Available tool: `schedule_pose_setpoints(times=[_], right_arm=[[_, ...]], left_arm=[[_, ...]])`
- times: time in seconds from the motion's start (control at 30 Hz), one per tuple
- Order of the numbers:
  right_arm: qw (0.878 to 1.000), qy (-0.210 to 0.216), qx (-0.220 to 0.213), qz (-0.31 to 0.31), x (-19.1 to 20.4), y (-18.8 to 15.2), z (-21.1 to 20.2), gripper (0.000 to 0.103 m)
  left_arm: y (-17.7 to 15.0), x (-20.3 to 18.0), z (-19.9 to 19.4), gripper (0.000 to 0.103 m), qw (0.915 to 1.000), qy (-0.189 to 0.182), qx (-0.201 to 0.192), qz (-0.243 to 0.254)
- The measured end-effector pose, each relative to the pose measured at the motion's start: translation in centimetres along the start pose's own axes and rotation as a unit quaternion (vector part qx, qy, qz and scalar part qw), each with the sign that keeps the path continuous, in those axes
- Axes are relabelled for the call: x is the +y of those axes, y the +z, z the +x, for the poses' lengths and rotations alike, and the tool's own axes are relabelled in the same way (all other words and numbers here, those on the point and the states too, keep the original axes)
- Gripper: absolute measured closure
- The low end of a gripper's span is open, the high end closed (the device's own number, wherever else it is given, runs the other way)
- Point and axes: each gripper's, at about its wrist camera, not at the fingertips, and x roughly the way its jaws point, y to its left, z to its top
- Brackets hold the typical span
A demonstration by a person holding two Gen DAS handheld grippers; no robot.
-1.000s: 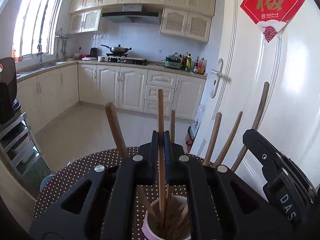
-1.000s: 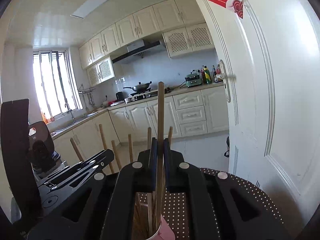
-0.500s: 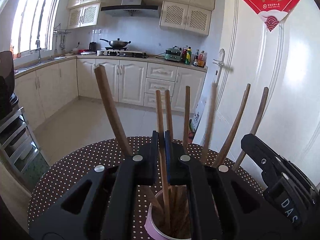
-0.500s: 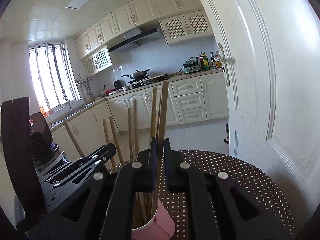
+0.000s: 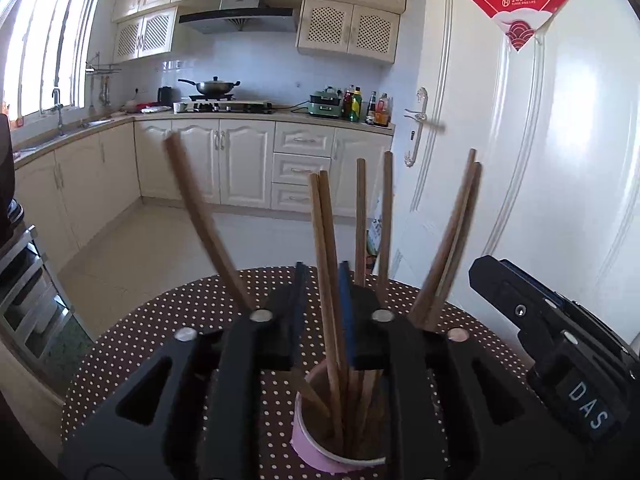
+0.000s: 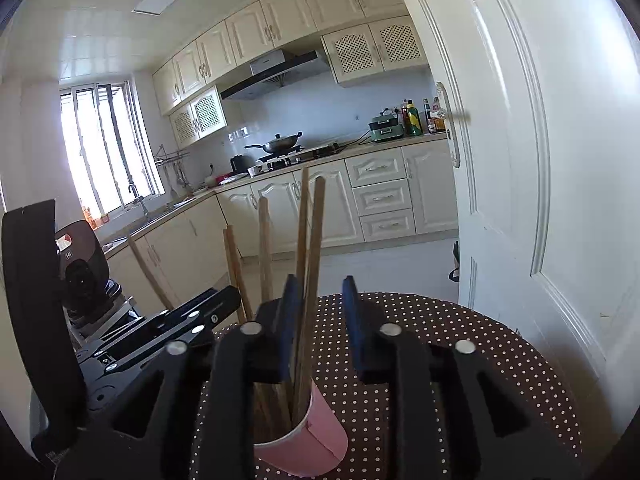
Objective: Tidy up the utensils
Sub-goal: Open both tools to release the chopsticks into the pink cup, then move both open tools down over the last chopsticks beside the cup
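A pink paper cup point(image 5: 320, 440) stands on the round brown polka-dot table point(image 5: 160, 328) and holds several wooden chopsticks point(image 5: 326, 264). My left gripper point(image 5: 322, 280) is open just above the cup, with two chopsticks standing loose between its jaws. In the right wrist view the same cup point(image 6: 316, 436) sits below my right gripper point(image 6: 320, 292), which is open, with chopsticks point(image 6: 310, 256) leaning by its left finger. The right gripper's body shows at the right edge of the left wrist view point(image 5: 560, 340).
A white door point(image 5: 560, 160) with a lever handle stands close behind the table on the right. Kitchen cabinets, a stove with a wok point(image 5: 212, 87) and a sink line the far wall. A metal rack point(image 5: 24, 288) stands at the left.
Both grippers have opened and let go of their chopsticks, which now stand loose in the cup. Both grippers have dropped lower over the cup.
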Motion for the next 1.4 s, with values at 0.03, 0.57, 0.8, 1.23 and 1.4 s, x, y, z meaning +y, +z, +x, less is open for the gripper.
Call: schedule_pose_setpoints(times=[0.03,0.57,0.8,1.23,1.4], right_arm=[[1.0,-0.001,-0.001,0.0,-0.1,0.0,-0.3,0.074],[0.999,-0.032,-0.004,-0.031,-0.2,-0.6,-4.4,0.038],[0.999,-0.041,0.011,-0.034,-0.1,-1.3,-5.9,0.019],[0.992,-0.077,0.093,-0.044,0.1,-2.7,-7.1,0.008],[0.987,-0.078,0.134,-0.053,0.2,-3.4,-6.8,0.008]], left_arm=[[0.0,0.0,-0.3,0.06,1.0,-0.005,0.0,0.0],[-0.7,-0.2,-4.6,0.037,0.9996,0.008,-0.018,0.018],[-1.3,0.1,-6.2,0.029,0.9997,0.014,-0.014,0.017],[-3.7,1.1,-8.5,0.011,0.9987,0.008,0.042,0.028],[-5.2,1.8,-8.1,0.01,0.9953,-0.011,0.093,0.027]])
